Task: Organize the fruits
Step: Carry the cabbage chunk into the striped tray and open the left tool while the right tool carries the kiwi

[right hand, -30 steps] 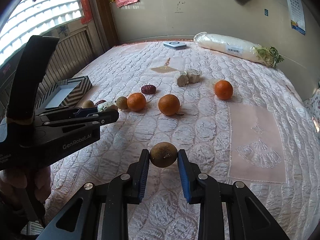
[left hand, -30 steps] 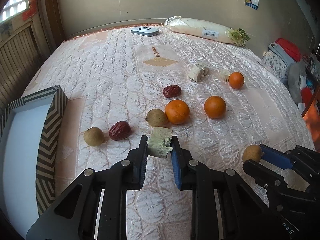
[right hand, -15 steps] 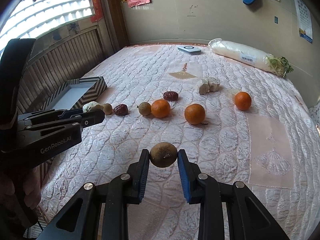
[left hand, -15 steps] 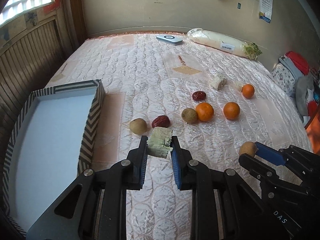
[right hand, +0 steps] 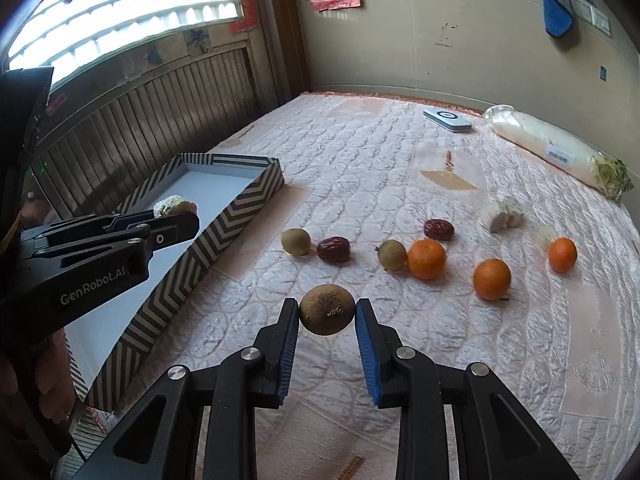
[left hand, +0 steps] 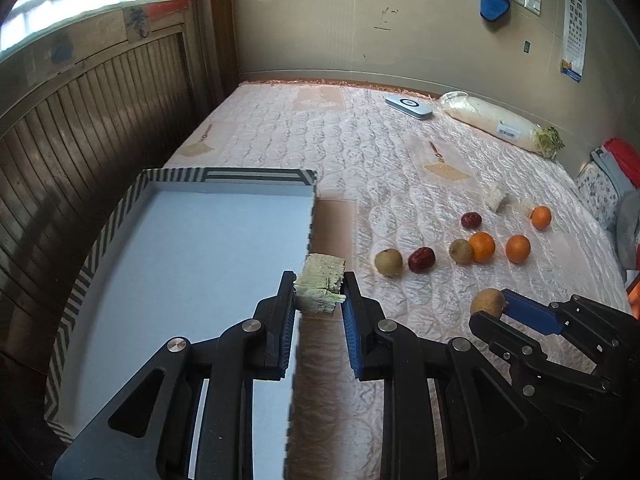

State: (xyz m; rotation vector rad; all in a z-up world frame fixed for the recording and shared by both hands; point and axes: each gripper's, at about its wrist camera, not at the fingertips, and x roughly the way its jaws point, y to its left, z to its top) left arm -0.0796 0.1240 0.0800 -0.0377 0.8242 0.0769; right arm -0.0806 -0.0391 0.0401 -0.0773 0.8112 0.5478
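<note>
My left gripper (left hand: 319,292) is shut on a pale green fibrous chunk (left hand: 321,287) and holds it in the air over the right wall of a zigzag-patterned box (left hand: 224,177) with a white floor. My right gripper (right hand: 327,316) is shut on a round brown fruit (right hand: 327,309) and holds it above the quilted bed, right of the box (right hand: 208,240). In the left wrist view the right gripper (left hand: 492,307) and its brown fruit (left hand: 487,302) show at the right. On the bed lie two brown fruits (right hand: 295,241), two red dates (right hand: 333,249) and three oranges (right hand: 426,258).
A pink quilted mattress (left hand: 380,152) fills the scene. Pale chunks (right hand: 501,214) lie near the far orange. A bagged white radish (right hand: 552,148) and a flat white device (right hand: 447,119) lie at the back. A slatted wooden wall (left hand: 80,128) runs along the left.
Both grippers have moved left and lifted with their loads. The box has come from the left edge to under my left gripper. Loose fruits have not moved.
</note>
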